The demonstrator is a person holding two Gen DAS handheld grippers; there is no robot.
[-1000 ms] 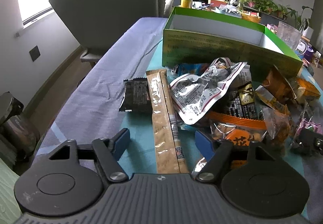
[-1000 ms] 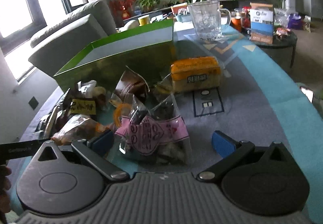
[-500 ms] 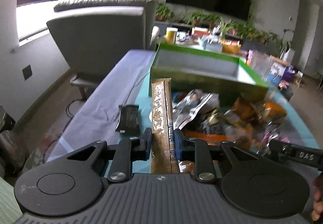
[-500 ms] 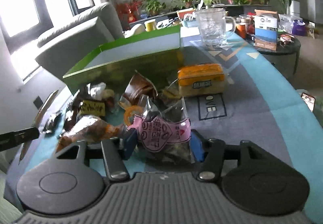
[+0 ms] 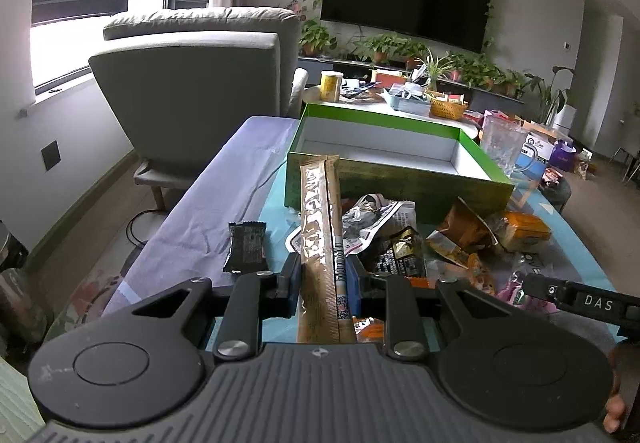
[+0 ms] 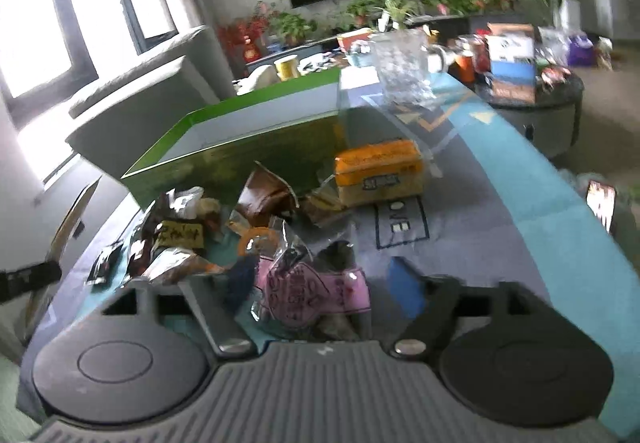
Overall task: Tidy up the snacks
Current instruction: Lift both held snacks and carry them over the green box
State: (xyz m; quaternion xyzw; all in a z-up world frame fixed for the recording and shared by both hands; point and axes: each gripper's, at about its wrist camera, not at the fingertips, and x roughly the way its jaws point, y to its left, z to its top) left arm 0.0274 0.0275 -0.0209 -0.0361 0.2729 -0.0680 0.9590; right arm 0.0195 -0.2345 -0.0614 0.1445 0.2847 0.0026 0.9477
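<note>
My left gripper (image 5: pixel 322 279) is shut on a long brown stick packet (image 5: pixel 320 211) and holds it above the table, its far end toward the open green box (image 5: pixel 400 179). The box is white inside and holds nothing. In front of it lies a heap of snack packets (image 5: pixel 404 243). In the blurred right wrist view, my right gripper (image 6: pixel 322 283) has a pink-labelled clear bag (image 6: pixel 316 291) between its closing jaws. The left pad is against the bag and a narrow gap shows at the right pad. The green box (image 6: pixel 240 163) stands behind the heap there.
A small black packet (image 5: pixel 246 247) lies alone on the purple cloth at left. An orange loaf packet (image 6: pixel 378 171) and a brown packet (image 6: pixel 264 195) sit by the box. A glass mug (image 6: pixel 404 71) stands behind. A grey armchair (image 5: pixel 192 99) is beyond the table's left edge.
My left gripper shut on the long brown packet and raised it off the table, tilting upward. The right jaws drew in around the pink bag compared with a second ago.
</note>
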